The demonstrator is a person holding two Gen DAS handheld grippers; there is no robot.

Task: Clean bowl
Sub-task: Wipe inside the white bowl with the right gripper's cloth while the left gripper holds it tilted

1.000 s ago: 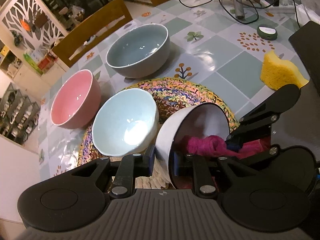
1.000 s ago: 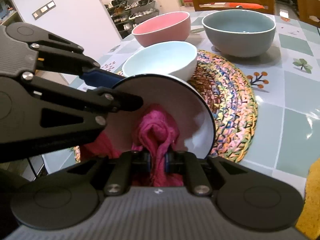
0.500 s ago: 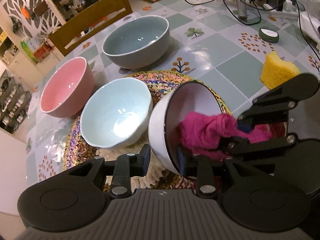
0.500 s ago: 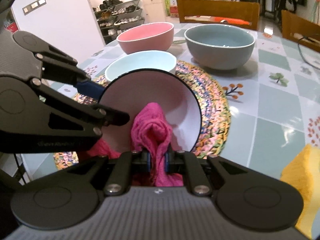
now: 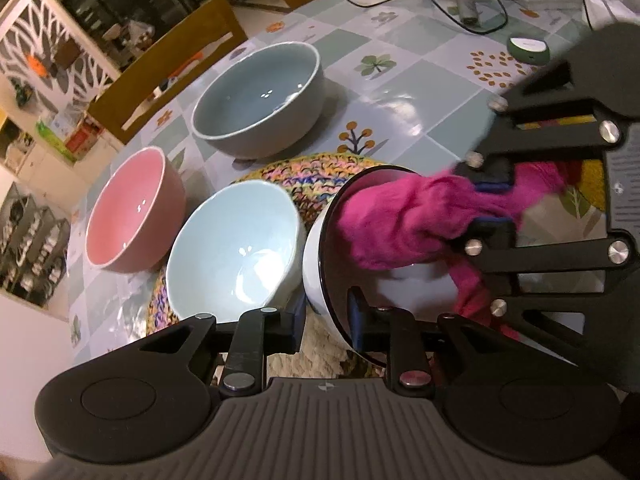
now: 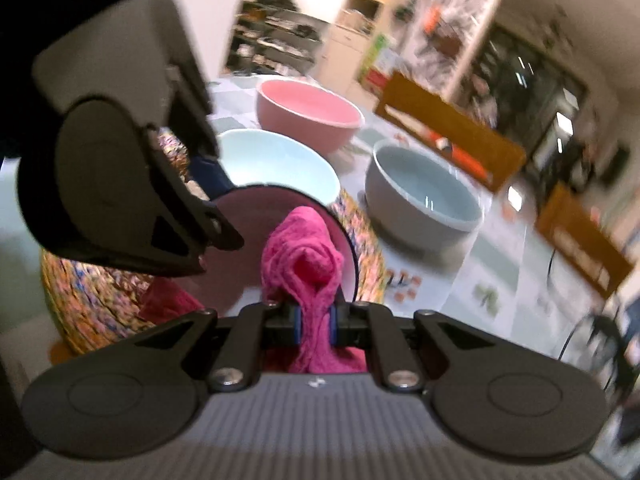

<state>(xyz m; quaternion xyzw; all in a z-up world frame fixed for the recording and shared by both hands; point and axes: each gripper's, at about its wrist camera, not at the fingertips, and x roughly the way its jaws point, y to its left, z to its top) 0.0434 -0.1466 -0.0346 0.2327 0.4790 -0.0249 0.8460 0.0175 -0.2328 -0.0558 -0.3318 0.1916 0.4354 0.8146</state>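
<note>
The left gripper pinches the rim of the white bowl, which is tilted on its side above the woven mat. The right gripper pinches the magenta cloth, which reaches into the white bowl's opening, beside the light blue bowl.

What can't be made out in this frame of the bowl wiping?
- Left wrist view: the inner bottom of the tilted white black-rimmed bowl is hidden by the bunched magenta cloth and the right hand-held gripper.
- Left wrist view: the yellow sponge is almost wholly behind that gripper.
- Right wrist view: motion blur smears the shelves and the woven multicoloured mat.
</note>
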